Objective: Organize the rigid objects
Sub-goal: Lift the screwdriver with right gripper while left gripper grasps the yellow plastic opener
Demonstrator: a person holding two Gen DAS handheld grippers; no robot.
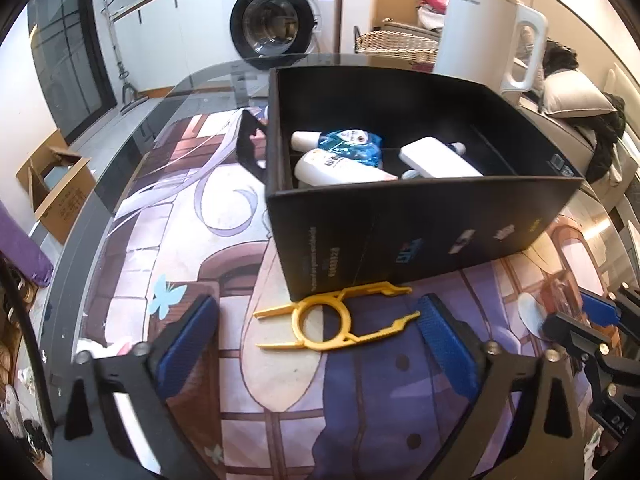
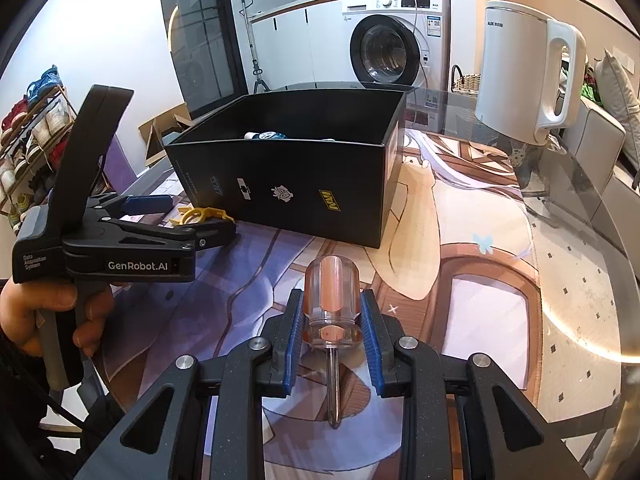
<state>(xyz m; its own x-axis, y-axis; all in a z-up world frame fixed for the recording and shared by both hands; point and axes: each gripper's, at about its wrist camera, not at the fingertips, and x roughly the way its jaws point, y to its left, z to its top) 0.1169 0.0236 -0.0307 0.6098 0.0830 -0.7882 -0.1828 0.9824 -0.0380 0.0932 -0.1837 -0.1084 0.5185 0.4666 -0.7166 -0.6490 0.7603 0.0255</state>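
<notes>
Screwdriver (image 2: 331,312) tip behind right tongs (image 2: 331,320)

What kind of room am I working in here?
Most likely a lived-in home, an open laundry and living area: a front-loading washing machine under a counter, a shoe rack, and a sofa with cushions beyond the glass table.

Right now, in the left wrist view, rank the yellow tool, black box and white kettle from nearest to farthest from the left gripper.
1. yellow tool: on the mat, just ahead of the open left gripper.
2. black box: behind the tool.
3. white kettle: beyond the box, far right.
</notes>
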